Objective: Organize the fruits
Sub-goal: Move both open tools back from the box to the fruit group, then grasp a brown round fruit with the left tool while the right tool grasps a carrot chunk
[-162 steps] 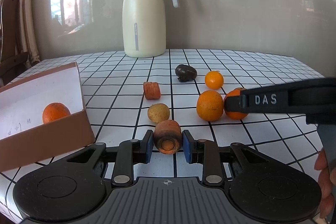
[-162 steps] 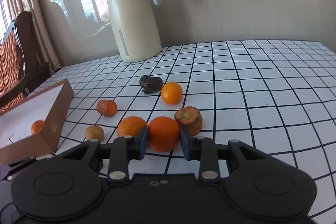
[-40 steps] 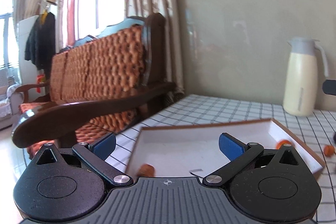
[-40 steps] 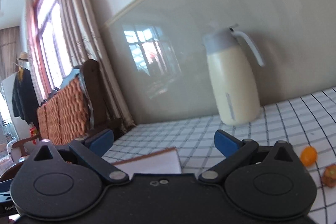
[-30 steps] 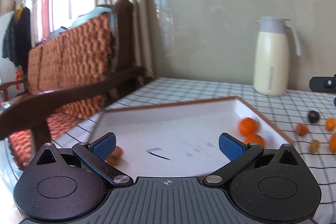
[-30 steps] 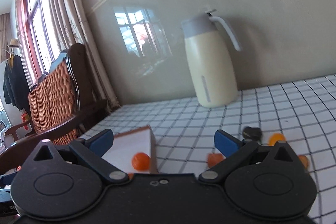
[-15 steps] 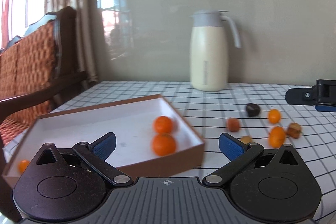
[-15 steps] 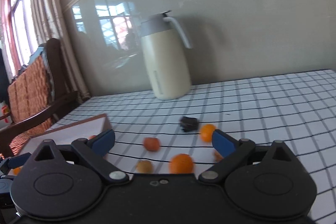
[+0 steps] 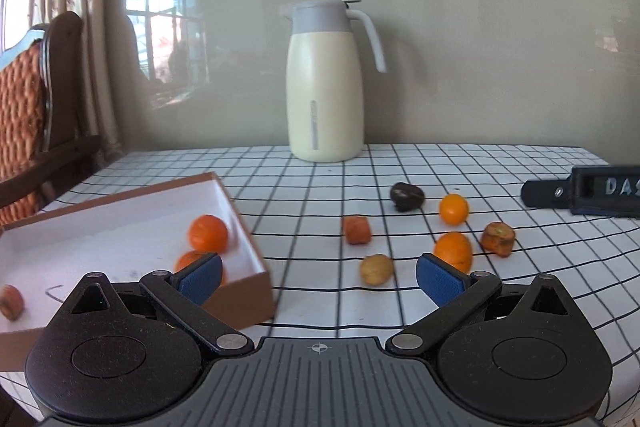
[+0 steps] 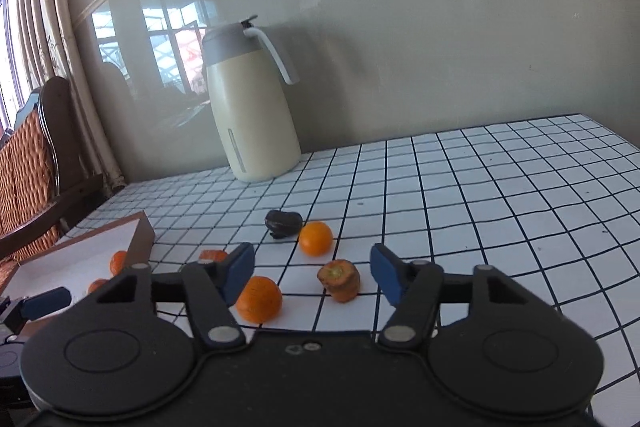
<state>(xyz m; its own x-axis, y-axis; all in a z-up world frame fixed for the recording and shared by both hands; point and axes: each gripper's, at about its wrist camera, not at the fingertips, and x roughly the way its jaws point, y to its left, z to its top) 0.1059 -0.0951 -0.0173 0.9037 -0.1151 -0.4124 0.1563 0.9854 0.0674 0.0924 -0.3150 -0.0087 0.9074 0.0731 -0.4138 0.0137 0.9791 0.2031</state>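
We see the left gripper (image 9: 318, 273) with fingers wide, empty, by the box (image 9: 248, 291). The right gripper (image 10: 312, 275) is closing, gripping nothing, above the carrot (image 10: 339, 279) on the table (image 10: 500, 195).

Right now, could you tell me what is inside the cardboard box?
Inside the cardboard box: an orange, a second orange partly hidden behind the left gripper's finger, and a carrot piece. The near corner is covered.

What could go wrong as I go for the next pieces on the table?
The right gripper is closing its jaws with nothing between them; the carrot chunk and the orange lie just ahead and close together, so a jaw could nudge the orange and set it rolling. The left gripper hangs open near the box corner and could clip its wall.
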